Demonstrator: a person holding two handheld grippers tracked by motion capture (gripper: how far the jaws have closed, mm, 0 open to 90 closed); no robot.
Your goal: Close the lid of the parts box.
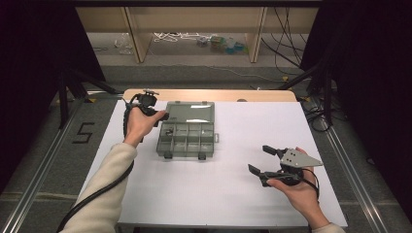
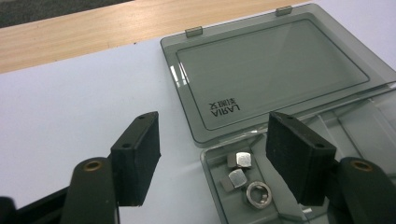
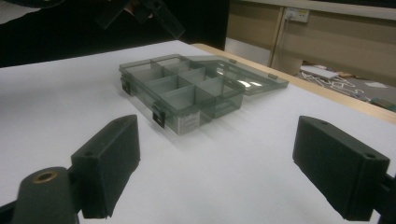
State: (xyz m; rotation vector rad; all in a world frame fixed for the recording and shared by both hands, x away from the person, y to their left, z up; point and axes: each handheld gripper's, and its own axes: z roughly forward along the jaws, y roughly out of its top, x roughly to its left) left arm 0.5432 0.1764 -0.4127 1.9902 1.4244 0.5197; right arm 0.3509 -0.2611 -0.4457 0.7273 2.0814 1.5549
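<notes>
Left gripper (image 1: pixel 163 116): you hold it at the far left corner of the organizer box, its jaws spread fairly wide and gripping nothing; in the left gripper view (image 2: pixel 212 154) they stand over the corner compartment, one jaw above the white counter sheet, the other above the box.

Right gripper (image 1: pixel 260 159): you hold it well apart from the box, near the right front of the counter, jaws wide open and empty; in the right gripper view (image 3: pixel 215 168) they look across bare sheet toward the box.

Organizer box (image 1: pixel 186 141): a smoky, see-through plastic case that sits left of the counter's middle, its base split into small compartments, with two dark latches on the front wall.

Lid (image 1: pixel 190 111): it is swung fully open and lies flat behind the base, joined by two hinges at its far edge; the left gripper view shows printed lettering on it (image 2: pixel 271 70).

Corner compartment (image 2: pixel 219 161): this is the far left cell of the box, just under your left gripper.

Nuts (image 2: pixel 240 161): two small silvery cap-like pieces lie side by side here, close together.

Ring nut (image 2: pixel 258 193): one flat, round nut with a hole lies just beside the other two, nearer to you.

Counter (image 1: pixel 209 194): a white sheet covers it, and a wooden edge shows along the far side.
</notes>
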